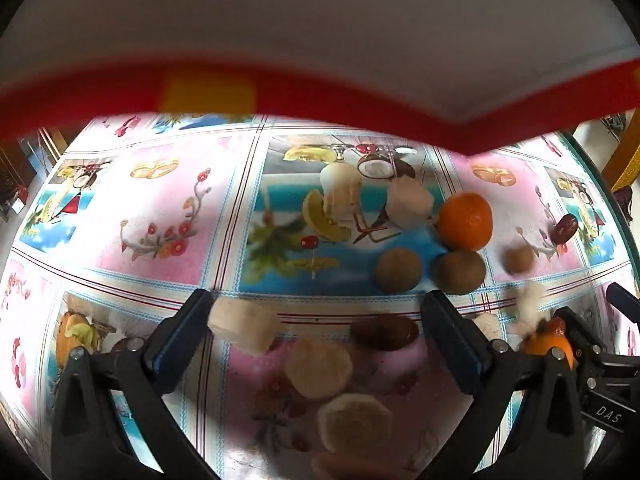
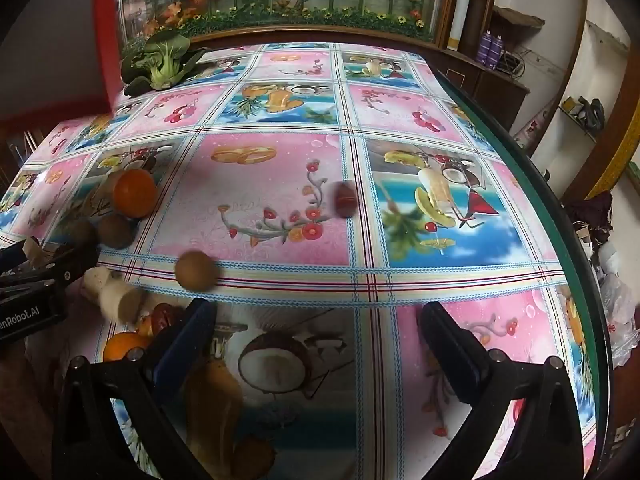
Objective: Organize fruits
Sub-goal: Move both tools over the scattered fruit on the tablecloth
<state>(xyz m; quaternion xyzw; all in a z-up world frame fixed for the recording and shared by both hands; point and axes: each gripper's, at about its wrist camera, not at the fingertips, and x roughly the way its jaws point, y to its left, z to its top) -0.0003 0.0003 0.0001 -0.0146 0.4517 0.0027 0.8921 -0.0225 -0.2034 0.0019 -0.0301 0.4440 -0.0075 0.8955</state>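
Observation:
In the left wrist view my left gripper (image 1: 316, 308) is open above scattered fruit: pale banana slices (image 1: 318, 368), a dark red date (image 1: 386, 332), two brown kiwis (image 1: 398, 270), a large orange (image 1: 466, 220) and a small brown fruit (image 1: 519, 258). A tilted red-and-white tray (image 1: 280, 92) fills the top of that view. In the right wrist view my right gripper (image 2: 316, 312) is open and empty over the tablecloth. A small brown fruit (image 2: 197, 270) and a red date (image 2: 345, 199) lie ahead of it, with an orange (image 2: 134, 192) and kiwis (image 2: 114, 230) at the left.
A bok choy (image 2: 164, 62) lies at the table's far left corner. The table's green glass edge (image 2: 576, 264) curves down the right side, with shelves and clutter beyond. A second orange (image 2: 122, 346) and white pieces (image 2: 106, 284) sit beside the left gripper's body (image 2: 32, 280).

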